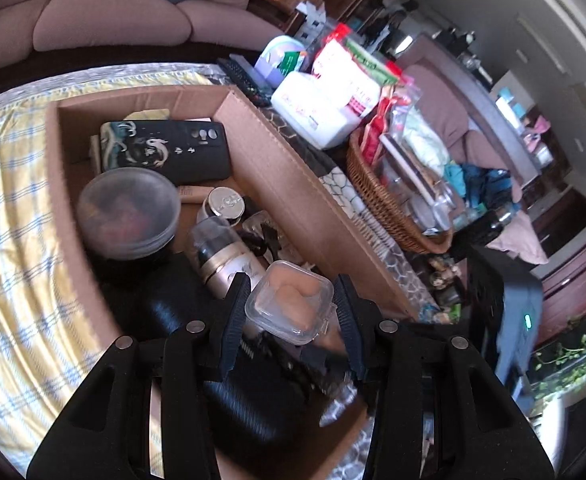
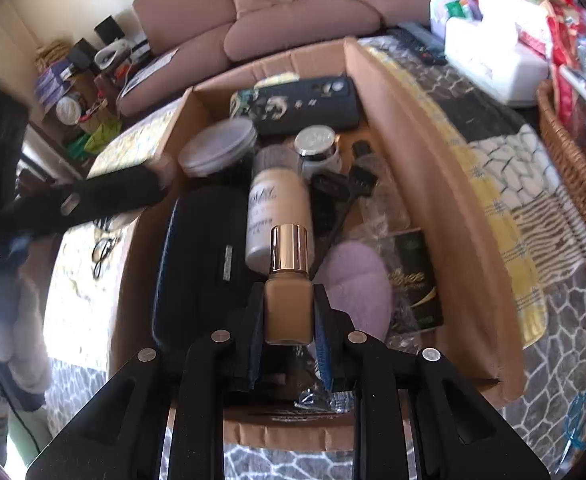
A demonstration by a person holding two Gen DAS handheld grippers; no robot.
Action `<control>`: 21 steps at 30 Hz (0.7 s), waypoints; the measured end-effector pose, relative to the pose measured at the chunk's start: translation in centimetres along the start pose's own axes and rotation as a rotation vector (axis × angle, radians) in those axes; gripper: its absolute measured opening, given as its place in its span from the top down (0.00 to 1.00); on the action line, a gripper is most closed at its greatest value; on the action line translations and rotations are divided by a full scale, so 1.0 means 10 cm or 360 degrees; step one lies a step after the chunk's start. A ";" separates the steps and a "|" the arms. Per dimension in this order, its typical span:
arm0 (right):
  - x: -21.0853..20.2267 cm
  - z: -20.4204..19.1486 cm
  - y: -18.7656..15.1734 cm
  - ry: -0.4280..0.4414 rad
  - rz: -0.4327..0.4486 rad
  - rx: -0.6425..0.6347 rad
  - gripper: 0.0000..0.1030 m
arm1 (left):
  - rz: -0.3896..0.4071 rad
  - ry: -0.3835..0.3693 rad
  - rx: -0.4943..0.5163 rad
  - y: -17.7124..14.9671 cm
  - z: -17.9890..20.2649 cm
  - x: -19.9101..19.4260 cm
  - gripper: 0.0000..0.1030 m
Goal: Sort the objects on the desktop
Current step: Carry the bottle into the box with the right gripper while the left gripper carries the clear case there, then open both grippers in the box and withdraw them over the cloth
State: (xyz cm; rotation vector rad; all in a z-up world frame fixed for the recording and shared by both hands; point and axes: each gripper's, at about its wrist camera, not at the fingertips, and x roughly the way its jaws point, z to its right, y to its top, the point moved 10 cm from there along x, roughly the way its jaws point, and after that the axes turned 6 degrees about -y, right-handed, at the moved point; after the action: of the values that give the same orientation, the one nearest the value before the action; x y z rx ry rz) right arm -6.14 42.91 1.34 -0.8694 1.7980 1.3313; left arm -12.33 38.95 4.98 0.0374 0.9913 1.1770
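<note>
My left gripper (image 1: 291,306) is shut on a small clear plastic case (image 1: 289,300) with a peach sponge inside, held above the cardboard box (image 1: 281,168). My right gripper (image 2: 289,312) is shut on a tan foundation bottle (image 2: 289,304) with a gold cap, also above the cardboard box (image 2: 425,184). Inside the box lie a black phone case with a dragon print (image 1: 165,150), a round jar with a clear lid (image 1: 129,212), a silver-capped jar (image 1: 225,202), a beige spray bottle (image 2: 279,208), a long black case (image 2: 201,264) and a lilac puff (image 2: 353,288).
A wicker basket (image 1: 385,204) full of packets stands right of the box, with a white tissue pack (image 1: 313,112) and a remote (image 1: 245,76) behind it. A yellow checked cloth (image 1: 13,184) covers the table on the left. A pink sofa (image 1: 109,20) stands beyond. The left gripper's arm (image 2: 81,200) and a sleeve show at the left.
</note>
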 end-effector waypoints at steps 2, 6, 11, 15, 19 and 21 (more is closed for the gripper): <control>0.06 -0.03 -0.06 0.0013 -0.0034 -0.0026 0.77 | -0.0018 0.0038 0.0005 0.03 -0.01 0.12 0.61; 0.06 0.00 -0.07 0.0016 -0.0025 -0.0016 0.70 | -0.0057 0.0089 0.0013 0.06 -0.04 0.32 0.61; -0.29 0.21 0.16 0.0056 0.0183 0.0157 0.56 | -0.0102 0.0106 0.0041 0.08 0.04 0.54 0.61; -0.50 0.37 0.28 0.0036 0.0312 0.0252 0.48 | -0.0107 0.0125 0.0015 0.12 0.06 0.66 0.55; -0.48 0.45 0.28 0.0029 0.0301 0.0276 0.47 | -0.0072 0.0119 -0.0031 0.16 0.05 0.62 0.46; -0.47 0.48 0.28 0.0018 0.0294 0.0282 0.47 | -0.0046 0.0115 -0.0037 0.19 0.05 0.53 0.45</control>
State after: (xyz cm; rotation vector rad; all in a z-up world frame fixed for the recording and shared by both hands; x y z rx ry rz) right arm -5.37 48.63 5.72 -0.6296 2.0100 1.2576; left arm -13.28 44.07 2.91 -0.0383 1.0379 1.1698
